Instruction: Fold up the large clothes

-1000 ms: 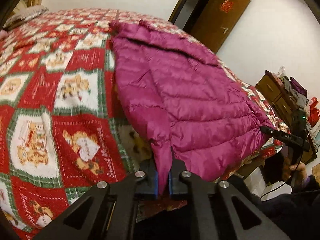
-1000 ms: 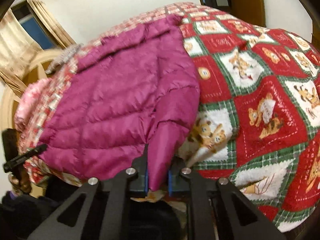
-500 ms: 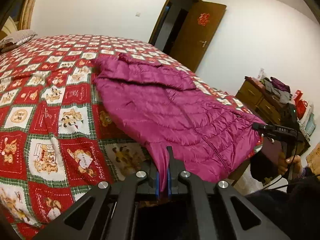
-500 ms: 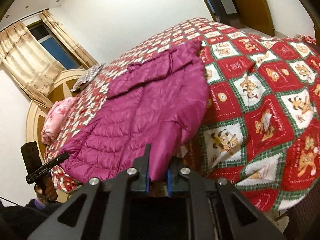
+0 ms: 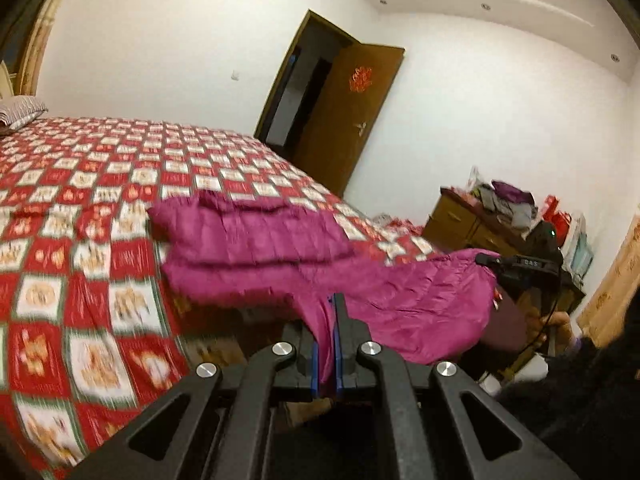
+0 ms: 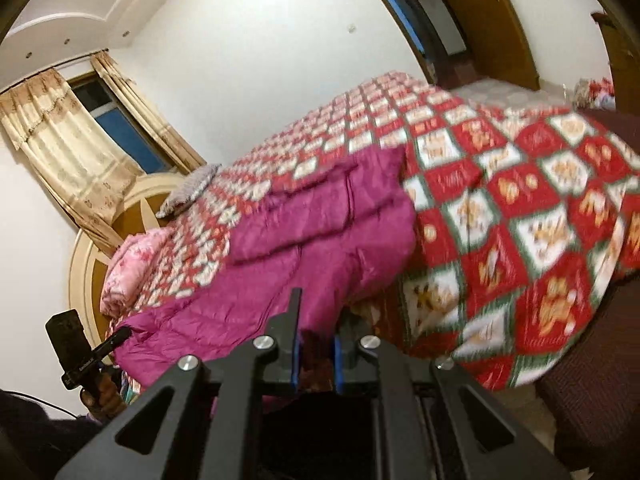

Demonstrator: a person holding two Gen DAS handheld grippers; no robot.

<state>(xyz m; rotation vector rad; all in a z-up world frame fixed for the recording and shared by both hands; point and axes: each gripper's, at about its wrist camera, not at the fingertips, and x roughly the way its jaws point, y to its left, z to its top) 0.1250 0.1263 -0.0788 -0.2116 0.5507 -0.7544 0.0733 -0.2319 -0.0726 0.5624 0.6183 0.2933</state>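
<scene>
While most of the frame is filled by the bed (image 5: 80, 208), its red, white and green patchwork quilt (image 6: 520, 216) is seen to be partly covered by the magenta puffer jacket (image 5: 256, 248). The jacket's upper part is laid flat on the bed near the foot edge, and its lower hem is lifted clear of the bed's edge and stretched between the 2 tongs. On the wall beyond the bed, a brown door (image 5: 352, 120) is shown ajar. A wooden dresser (image 5: 464, 220) piled with clothes is placed beyond the bed's far corner. At the head of the bed, a grey pillow (image 6: 188, 190) is seen. The left tongs (image 5: 334, 312) are closed tight on 1 hem corner. The right tongs (image 6: 316, 316) are clamped narrowly on the other corner.
</scene>
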